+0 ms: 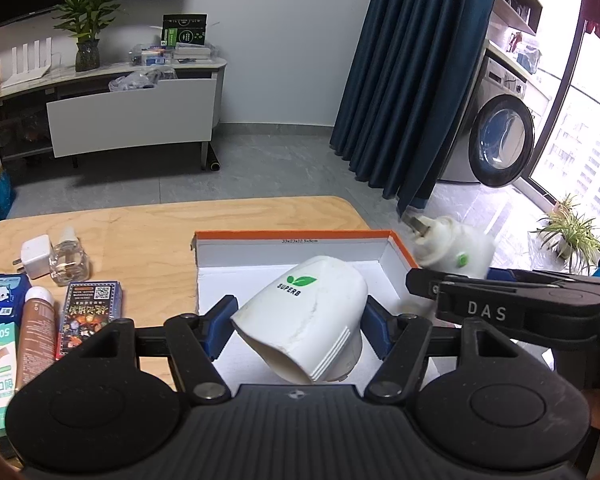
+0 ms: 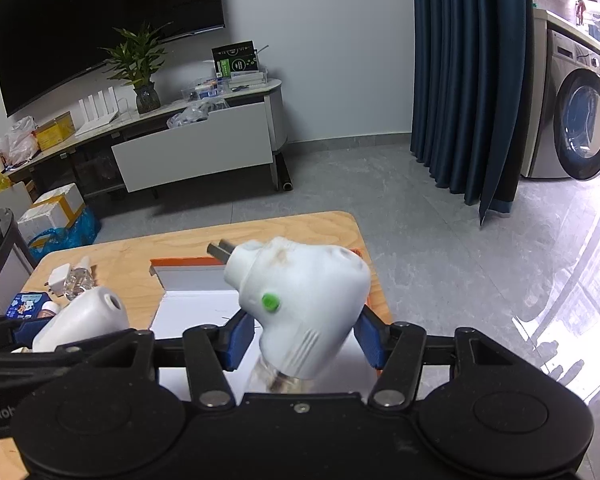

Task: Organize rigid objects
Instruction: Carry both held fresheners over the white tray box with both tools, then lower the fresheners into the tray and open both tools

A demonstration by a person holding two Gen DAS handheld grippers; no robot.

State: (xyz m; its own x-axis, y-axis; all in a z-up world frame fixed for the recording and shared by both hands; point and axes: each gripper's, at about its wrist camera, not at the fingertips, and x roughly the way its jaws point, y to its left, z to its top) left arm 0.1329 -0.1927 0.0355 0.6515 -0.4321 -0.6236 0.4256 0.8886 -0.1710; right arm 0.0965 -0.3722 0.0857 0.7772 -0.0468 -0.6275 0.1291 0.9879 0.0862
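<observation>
Box (image 1: 396, 258): nothing resting inside yet.
Left hand-held gripper (image 1: 296, 330): clamped on white plug-in heater (image 1: 312, 320).
Right hand-held gripper (image 2: 304, 340): clamped on second heater (image 2: 300, 300).
Left on desk (image 1: 140, 236): charger (image 1: 36, 256), bottle (image 1: 68, 260), cartons (image 1: 90, 312).

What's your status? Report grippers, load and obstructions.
Left gripper shut on white SUPERB device. Right gripper shut on pronged white plug-in unit. Both over orange-rimmed box; nothing in the way.

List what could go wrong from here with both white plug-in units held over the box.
1. The right gripper holds its plug-in unit tilted, near its lower end; it may pivot or slip.
2. The left gripper holds the SUPERB unit close beside it; the two may collide.
3. A drop could hit the box rim and bounce out.
</observation>
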